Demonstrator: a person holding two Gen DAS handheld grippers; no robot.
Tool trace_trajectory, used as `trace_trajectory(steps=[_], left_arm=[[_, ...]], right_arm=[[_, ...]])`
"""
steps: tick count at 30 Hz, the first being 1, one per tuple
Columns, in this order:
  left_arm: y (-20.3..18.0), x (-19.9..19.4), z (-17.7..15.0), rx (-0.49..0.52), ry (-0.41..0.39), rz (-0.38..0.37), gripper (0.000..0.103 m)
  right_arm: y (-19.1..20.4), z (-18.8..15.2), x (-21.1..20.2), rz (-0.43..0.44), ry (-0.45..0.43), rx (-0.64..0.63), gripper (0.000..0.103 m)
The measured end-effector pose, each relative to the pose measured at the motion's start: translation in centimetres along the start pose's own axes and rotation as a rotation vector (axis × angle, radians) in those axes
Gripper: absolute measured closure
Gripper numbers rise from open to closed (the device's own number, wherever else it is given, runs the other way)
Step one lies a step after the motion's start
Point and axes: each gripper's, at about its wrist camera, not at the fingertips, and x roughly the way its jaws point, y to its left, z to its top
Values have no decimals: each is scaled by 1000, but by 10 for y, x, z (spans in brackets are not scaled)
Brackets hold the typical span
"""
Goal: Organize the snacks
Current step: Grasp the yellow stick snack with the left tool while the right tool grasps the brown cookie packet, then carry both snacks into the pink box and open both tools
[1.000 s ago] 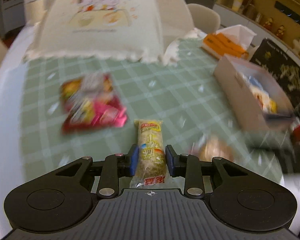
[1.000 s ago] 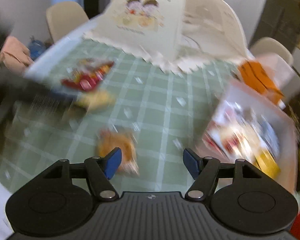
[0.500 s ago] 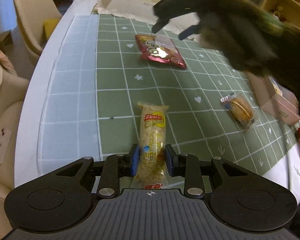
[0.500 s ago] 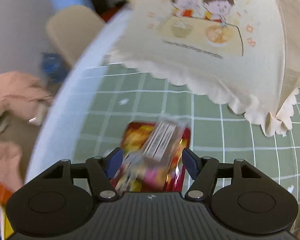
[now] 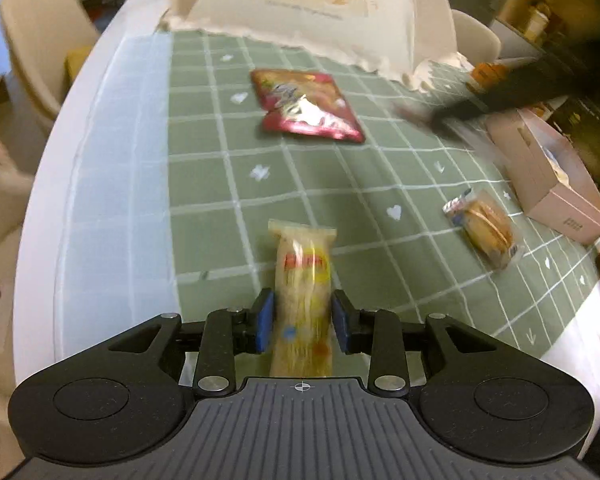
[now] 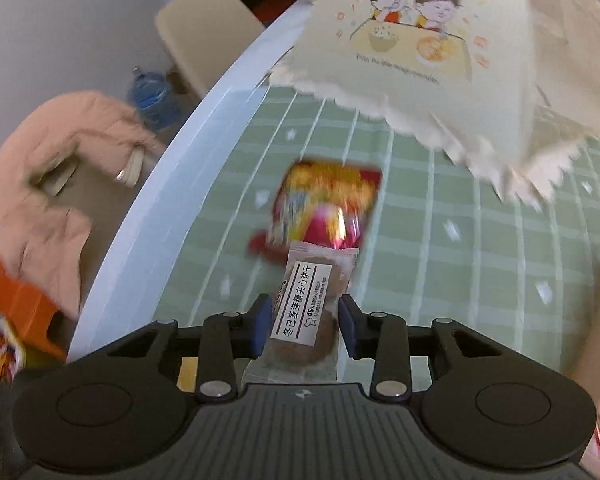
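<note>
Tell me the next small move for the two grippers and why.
Probably carry both packets toward the open cardboard box. The left gripper is shut on the yellow noodle snack, and the right gripper, whose fingers have just been closing, clamps the labelled biscuit packet. The box already holds snacks.

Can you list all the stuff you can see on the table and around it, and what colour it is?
yellow noodle snack pack: 1, yellow, between the left gripper's pads
brown biscuit packet: 1, brown with a white label, between the right gripper's pads
red snack bag: 1, red, on the cloth near the food cover
round cake packet: 1, clear wrap with golden cake, on the cloth beside the box
box: 1, pale pink, open, at the table's right edge
food cover: 1, cream with a cartoon, far side
tablecloth: 1, green checked
chair: beige, beside the table
left gripper: black, blue pads
right gripper: black, blue pads
</note>
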Motion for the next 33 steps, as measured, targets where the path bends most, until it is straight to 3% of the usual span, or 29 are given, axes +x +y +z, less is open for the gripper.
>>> trace_trajectory(steps=[4,9,18,22,27,30,33], left_arm=[[-13,9,11,29,46,-78,69],[-43,13,4,72,95,-187,69],[-122,-19,3,306,70,-310,69],[-146,-51,32,352,-9,-404,69],[-182,-91,101,374,-223,-511,69],[-208,-92,142,375,-305,-573,69],[-238,-72,170,370,-324,-607,69]], right_arm=[[-11,-57,-38,-122,-18,-26,67],[-35,-112,-65,-185,10,101,67],[-57,-167,-105,-284,-58,229,67],[-66,-178,-115,-309,-97,283,67],[-76,-183,-128,-329,-136,326,67],[-82,-185,-134,-363,-149,338,67],[-90,-187,-138,-379,-161,354,67]])
